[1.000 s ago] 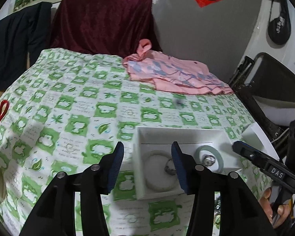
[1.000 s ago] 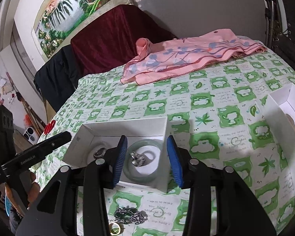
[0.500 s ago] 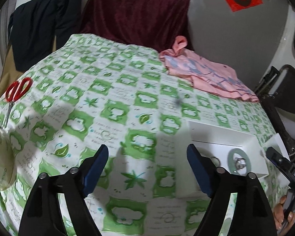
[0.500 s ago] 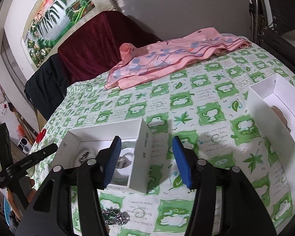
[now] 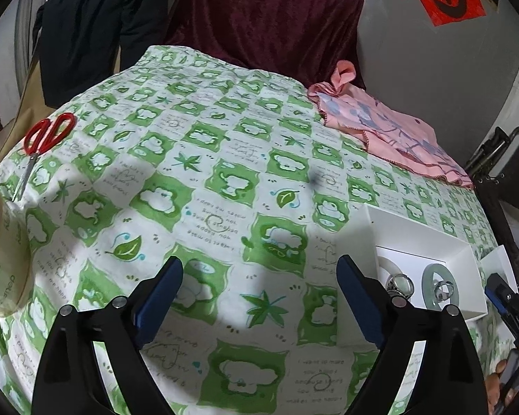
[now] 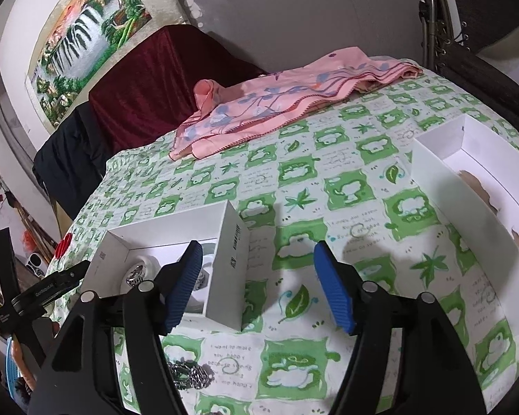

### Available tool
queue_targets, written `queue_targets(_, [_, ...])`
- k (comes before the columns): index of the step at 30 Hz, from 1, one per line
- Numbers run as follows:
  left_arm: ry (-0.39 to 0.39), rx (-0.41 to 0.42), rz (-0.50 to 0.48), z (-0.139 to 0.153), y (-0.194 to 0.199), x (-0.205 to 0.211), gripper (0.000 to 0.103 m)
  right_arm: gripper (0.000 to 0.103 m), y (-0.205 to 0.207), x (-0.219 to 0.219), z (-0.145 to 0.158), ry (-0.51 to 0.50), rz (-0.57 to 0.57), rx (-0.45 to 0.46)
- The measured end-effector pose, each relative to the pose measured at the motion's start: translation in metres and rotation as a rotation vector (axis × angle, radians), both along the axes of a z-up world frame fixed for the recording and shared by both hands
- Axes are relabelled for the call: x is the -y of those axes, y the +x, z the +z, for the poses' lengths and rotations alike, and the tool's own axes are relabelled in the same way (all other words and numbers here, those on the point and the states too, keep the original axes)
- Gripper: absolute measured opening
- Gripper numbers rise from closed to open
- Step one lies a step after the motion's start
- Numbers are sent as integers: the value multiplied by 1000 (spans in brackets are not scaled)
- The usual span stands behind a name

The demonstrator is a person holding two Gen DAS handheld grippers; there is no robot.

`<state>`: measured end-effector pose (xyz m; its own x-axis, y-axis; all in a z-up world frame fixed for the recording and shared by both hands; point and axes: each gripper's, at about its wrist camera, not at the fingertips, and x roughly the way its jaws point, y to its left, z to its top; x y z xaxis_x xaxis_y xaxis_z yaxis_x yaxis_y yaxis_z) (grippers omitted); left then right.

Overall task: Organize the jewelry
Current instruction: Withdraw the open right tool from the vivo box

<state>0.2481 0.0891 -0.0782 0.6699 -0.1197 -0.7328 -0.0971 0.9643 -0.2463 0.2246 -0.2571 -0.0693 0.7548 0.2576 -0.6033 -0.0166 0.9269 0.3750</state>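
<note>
Risk: the open box (image 5: 429,242), holding a bangle (image 5: 440,288) and rings (image 5: 400,284) at 4 o'clock in the left view, could be nudged or tipped by a finger edge catching its wall. Left gripper (image 5: 259,290): tilted downward over bare desk (image 5: 190,180), fingers just opened wide, holding nothing. Right gripper (image 6: 257,285): tilted downward, fingers just opened partway, empty; the chain (image 6: 190,375) lies loose at 7 o'clock.
</note>
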Motion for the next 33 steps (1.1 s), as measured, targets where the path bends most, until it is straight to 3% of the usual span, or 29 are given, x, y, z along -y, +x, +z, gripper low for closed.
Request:
queue_targets(12, [-18, -1, 33, 1, -28, -13, 89, 68, -22, 5, -3, 27, -24, -10])
queue_targets(33, [45, 18, -51, 5, -88, 0, 89, 70, -64, -7, -4, 16, -1, -7])
